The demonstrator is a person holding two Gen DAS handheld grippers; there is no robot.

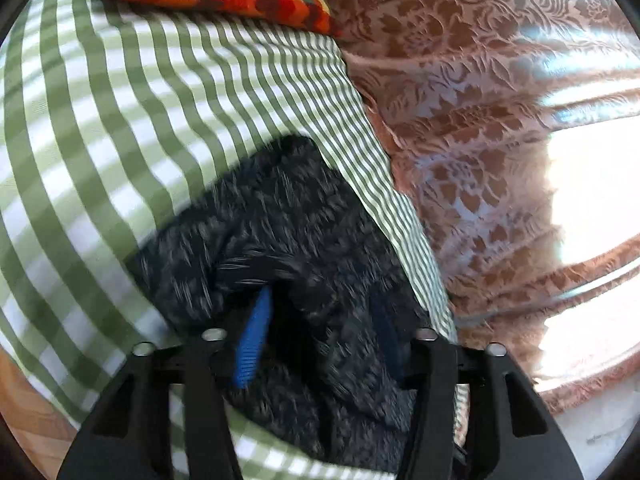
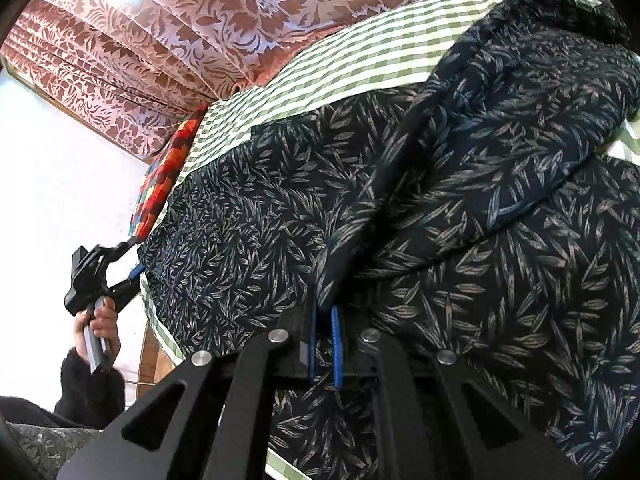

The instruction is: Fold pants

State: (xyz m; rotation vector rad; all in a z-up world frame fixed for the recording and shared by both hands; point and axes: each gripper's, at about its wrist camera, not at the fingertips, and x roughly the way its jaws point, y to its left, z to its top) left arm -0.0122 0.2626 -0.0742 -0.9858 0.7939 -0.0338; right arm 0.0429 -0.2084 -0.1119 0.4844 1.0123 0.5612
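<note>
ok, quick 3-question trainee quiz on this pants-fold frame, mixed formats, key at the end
1. True or false: the right claw has its blue pads nearly together on a fold of the pants.
2. Multiple choice: the pants lie on a (A) bare wooden board, (B) green-and-white checked cloth, (C) grey towel.
3. Fill in: in the left wrist view, the left claw has its pads spread ____, with pants fabric between them.

Key: 1 true; 2 B; 3 apart.
</note>
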